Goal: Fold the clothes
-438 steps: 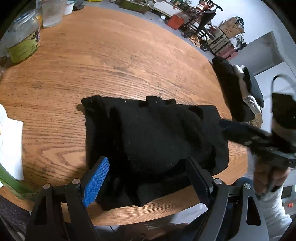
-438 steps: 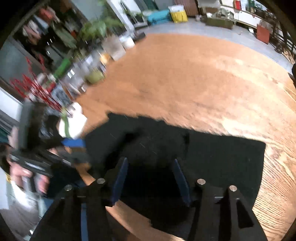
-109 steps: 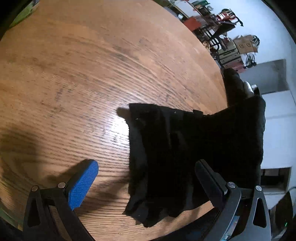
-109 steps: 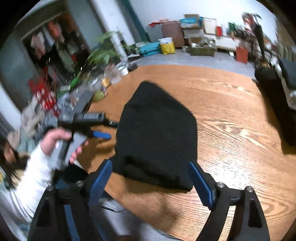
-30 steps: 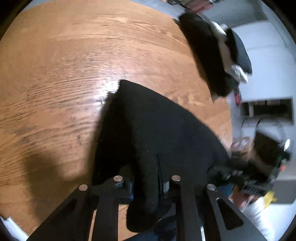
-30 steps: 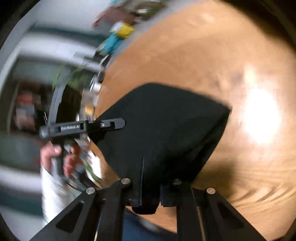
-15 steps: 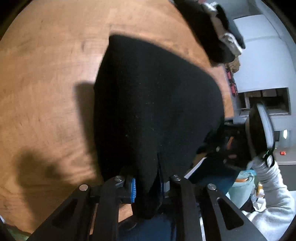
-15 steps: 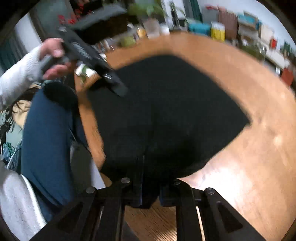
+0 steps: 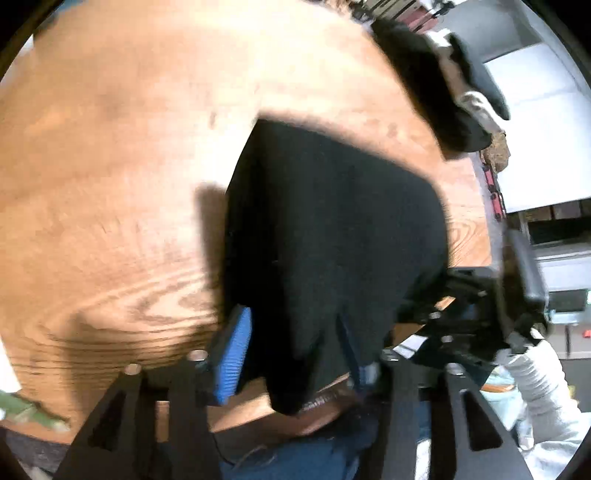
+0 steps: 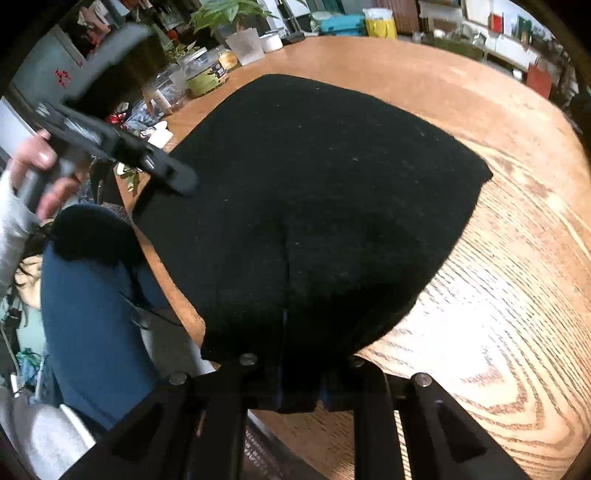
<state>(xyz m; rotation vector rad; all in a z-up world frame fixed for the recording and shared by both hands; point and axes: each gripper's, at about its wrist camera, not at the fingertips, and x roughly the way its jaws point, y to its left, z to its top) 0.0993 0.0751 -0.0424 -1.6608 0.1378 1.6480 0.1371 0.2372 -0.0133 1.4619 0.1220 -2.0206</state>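
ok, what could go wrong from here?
1. The black garment overhangs the table at its near edge. The left tongs are open, so only the right tongs hold it, and it may slide toward the lap.
2. Pulling from one side could undo the fold.

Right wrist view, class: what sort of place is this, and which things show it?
Probably a lived-in home room. A round oak-grain wooden table holds a folded black knit garment; at its far edge stand a green-labelled glass jar and a leafy green houseplant.

Black hand-held gripper (image 10: 295, 373), blue pads (image 9: 234, 349); grey sleeve (image 10: 14, 218).
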